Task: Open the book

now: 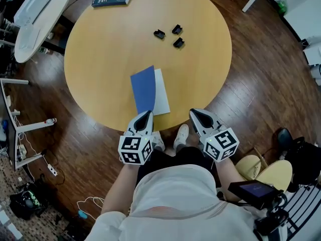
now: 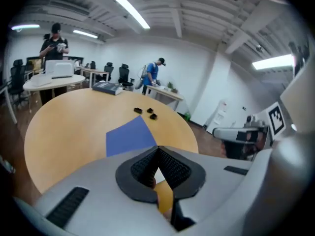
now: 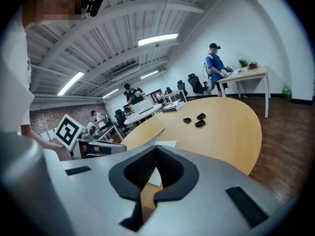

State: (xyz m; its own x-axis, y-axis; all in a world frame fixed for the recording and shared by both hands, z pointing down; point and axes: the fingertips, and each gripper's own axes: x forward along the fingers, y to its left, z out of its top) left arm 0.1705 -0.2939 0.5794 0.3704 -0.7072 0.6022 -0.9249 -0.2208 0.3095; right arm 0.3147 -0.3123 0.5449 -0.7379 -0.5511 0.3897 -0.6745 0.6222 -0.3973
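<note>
Both the left gripper (image 1: 145, 115) and the right gripper (image 1: 196, 114) are held clenched on nothing at lower centre. Just beyond them, the blue book (image 1: 144, 89) is laid mid-frame on the round table (image 1: 100, 59); three small black parts (image 1: 169, 36) are scattered farther up.

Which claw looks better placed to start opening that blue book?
Probably the left claw: its tip sits at the near end of the blue book, while the right claw hangs off to the side, clear of it.
</note>
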